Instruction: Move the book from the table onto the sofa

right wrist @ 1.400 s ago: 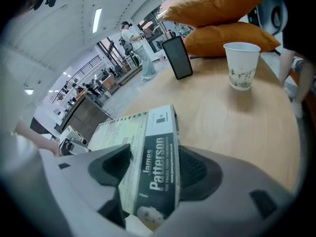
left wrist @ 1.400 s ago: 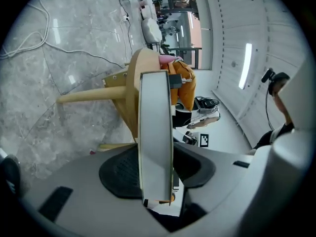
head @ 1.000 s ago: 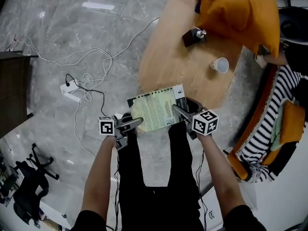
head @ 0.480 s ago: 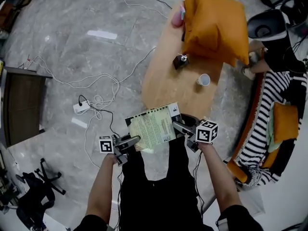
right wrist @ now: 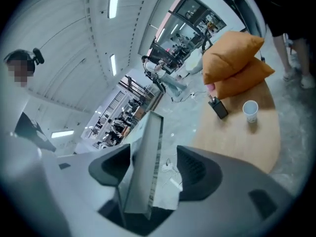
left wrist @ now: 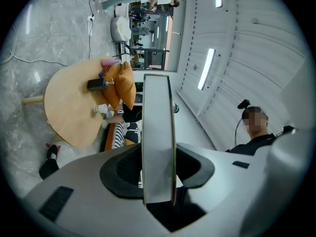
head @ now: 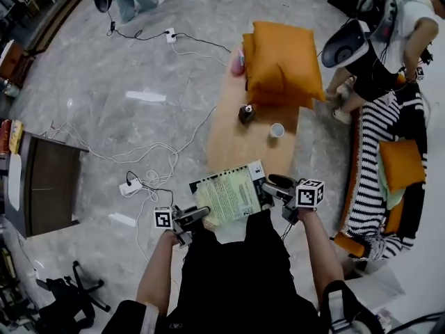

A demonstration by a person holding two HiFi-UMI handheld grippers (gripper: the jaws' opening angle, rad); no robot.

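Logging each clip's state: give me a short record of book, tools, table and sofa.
book: in the air, clear of the table
left tool: shut on the book's left corner
right tool: shut on the book's right edge
table: holds orange cushions, a cup, a dark box
sofa: striped, at right; book not yet on it

The person wears black trousers (head: 236, 277) and a black short-sleeved top (head: 132, 319), with a pale band at each sleeve end. The left gripper (head: 200, 213) and right gripper (head: 270, 184) have smooth grey shells and dark jaws. Each carries a white cube (head: 163, 219) printed with black square markers. Thin dark cables (head: 286, 236) run beside the trousers.
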